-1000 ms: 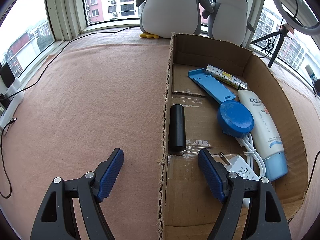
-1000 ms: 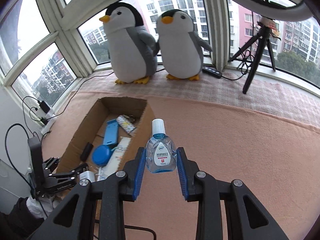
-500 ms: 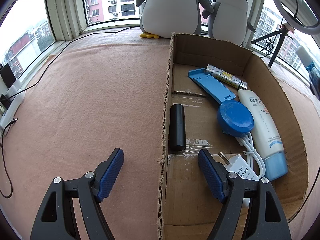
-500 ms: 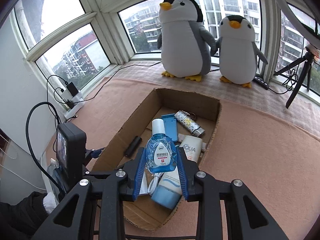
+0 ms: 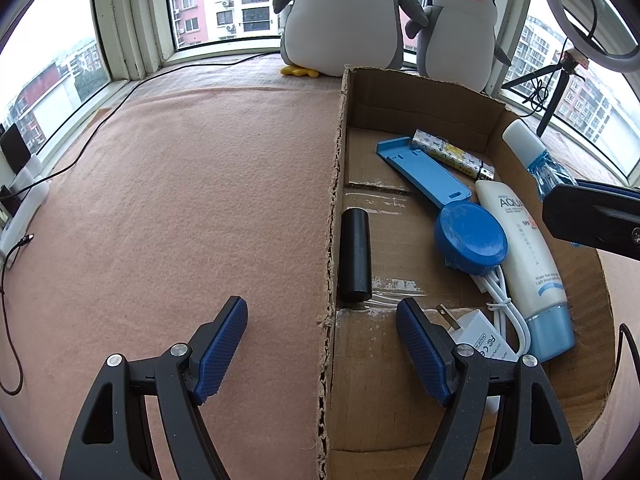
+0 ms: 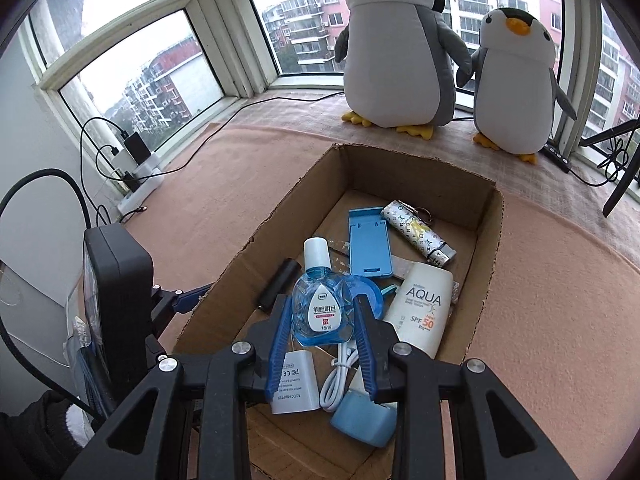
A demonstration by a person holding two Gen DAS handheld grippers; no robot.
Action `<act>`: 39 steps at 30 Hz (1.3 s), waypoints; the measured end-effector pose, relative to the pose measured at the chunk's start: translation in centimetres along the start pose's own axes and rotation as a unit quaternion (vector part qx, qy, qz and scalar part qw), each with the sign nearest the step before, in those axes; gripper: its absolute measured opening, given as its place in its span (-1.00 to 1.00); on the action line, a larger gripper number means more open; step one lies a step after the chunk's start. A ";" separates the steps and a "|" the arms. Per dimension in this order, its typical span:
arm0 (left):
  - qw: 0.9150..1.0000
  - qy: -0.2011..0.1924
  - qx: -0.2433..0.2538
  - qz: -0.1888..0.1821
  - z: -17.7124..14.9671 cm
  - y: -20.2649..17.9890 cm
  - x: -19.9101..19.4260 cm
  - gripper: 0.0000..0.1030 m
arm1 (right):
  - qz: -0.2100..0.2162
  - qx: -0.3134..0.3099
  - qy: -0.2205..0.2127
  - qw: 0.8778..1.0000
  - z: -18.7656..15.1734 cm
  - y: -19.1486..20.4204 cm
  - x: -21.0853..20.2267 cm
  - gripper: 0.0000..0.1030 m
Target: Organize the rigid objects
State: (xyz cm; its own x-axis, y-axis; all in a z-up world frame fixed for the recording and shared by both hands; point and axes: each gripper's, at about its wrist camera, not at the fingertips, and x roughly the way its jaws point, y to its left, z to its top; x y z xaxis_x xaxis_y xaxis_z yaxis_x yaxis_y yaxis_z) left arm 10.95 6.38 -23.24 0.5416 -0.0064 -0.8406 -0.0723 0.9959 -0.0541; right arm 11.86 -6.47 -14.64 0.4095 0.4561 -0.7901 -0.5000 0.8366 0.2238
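- Right tool (image 6: 319, 322) was seen clamped on a small clear-blue eye-drop bottle with a white cap (image 6: 322, 307), held upright, cap pointing away, above the open brown cardboard box (image 6: 489, 240).
- Left tool (image 5: 322, 350) was seen spread wide and empty, straddling the box's near left wall.
- Free floor inside the box was judged to lie directly below the bottle, nearer the right tool.
- "15ml" was read on the bottle; "AQUA" and "SPF 50" on the white sunscreen tube (image 6: 422, 312).
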 end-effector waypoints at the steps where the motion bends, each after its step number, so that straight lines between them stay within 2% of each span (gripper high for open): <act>1: 1.000 0.000 0.000 0.000 0.0 0.0 0.0 0.57 | 0.000 0.000 0.002 1.000 0.0 0.0 0.1 -0.45; 20: 1.000 0.001 0.001 0.001 0.0 0.0 0.0 0.57 | -0.009 0.000 0.017 1.000 -0.4 -0.6 0.5 -0.39; 24: 1.000 0.002 0.003 0.002 0.1 -0.1 0.0 0.57 | -0.012 -0.001 0.017 1.000 -0.6 -0.7 0.4 -0.23; 28: 1.000 0.003 0.005 0.005 0.2 -0.1 0.0 0.57 | -0.016 0.003 0.017 1.000 -0.7 -1.0 0.3 -0.17; 30: 1.000 0.003 0.006 0.008 0.2 -0.2 -0.1 0.57 | -0.017 0.006 0.015 1.000 -0.7 -1.2 0.1 -0.06; 33: 1.000 0.002 0.006 0.013 0.3 -0.1 -0.2 0.56 | -0.018 0.007 0.013 1.000 -0.8 -1.3 -0.2 -0.02; 36: 1.000 -0.002 0.007 0.015 0.3 -0.1 -0.7 0.56 | -0.020 0.010 0.010 1.000 -0.8 -1.5 -0.6 0.17; 39: 1.000 -0.009 0.008 0.019 0.4 0.1 -1.5 0.56 | -0.020 0.017 0.008 1.000 -1.0 -1.7 -1.0 0.18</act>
State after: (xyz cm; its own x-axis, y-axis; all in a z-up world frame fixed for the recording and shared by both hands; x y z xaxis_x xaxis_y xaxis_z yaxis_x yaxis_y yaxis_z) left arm 10.51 6.50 -21.77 0.5540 0.0332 -0.8318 -0.0792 0.9968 -0.0130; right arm 11.54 -8.64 -14.78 0.4170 0.4175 -0.8073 -0.4567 0.8642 0.2110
